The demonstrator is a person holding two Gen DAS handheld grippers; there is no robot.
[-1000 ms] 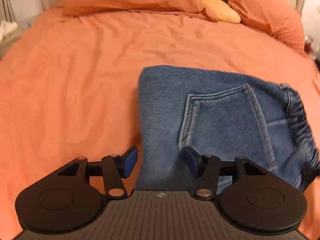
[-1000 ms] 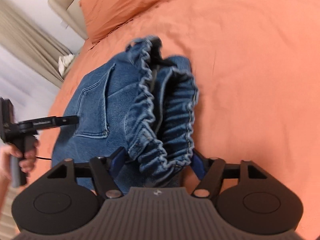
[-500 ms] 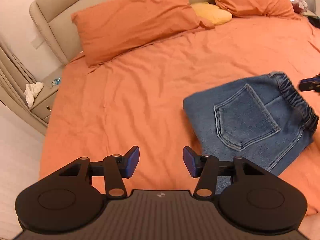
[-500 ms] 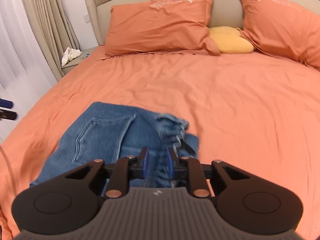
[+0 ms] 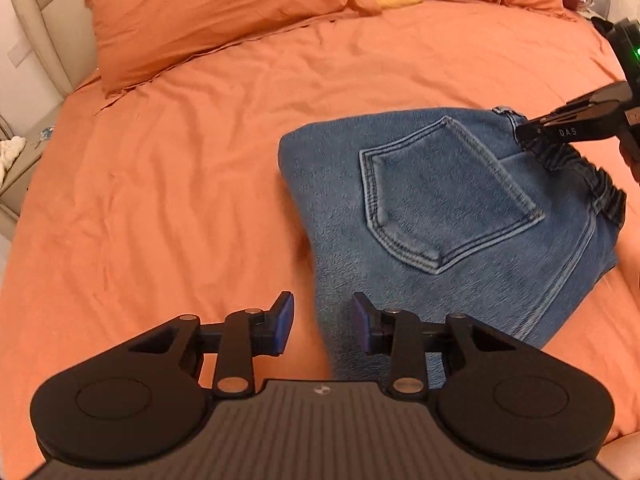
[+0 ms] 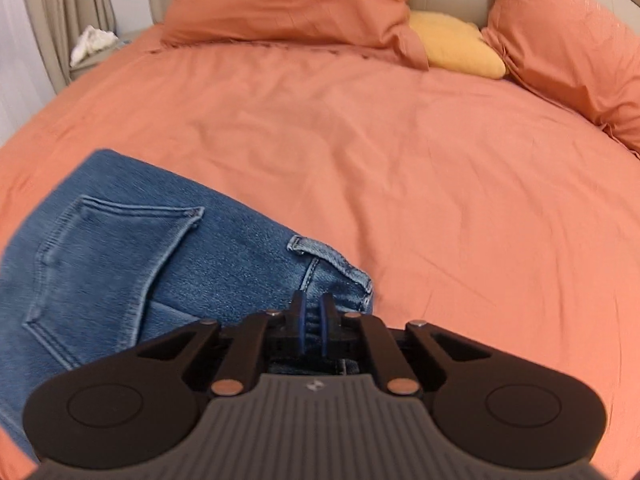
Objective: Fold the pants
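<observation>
1. The folded pants (image 5: 440, 216) lie on the orange bedspread (image 5: 180, 160), back pocket (image 5: 444, 196) up. The task looks nearly done, so any stray contact now risks undoing it.
2. The right gripper (image 6: 311, 314) has its jaws clenched with nothing visibly pinched, hovering at the elastic waistband (image 5: 584, 168). If the tips snag the belt loop (image 6: 328, 258), pulling away could drag the top layer open.
3. The left gripper (image 5: 322, 326) has its jaws closing with only air between the pads, above the bundle's near left edge. If they close lower, they could catch that edge and lift the fold.
4. Soft bedding gives under pressure, so pressing down may skew the bundle.
</observation>
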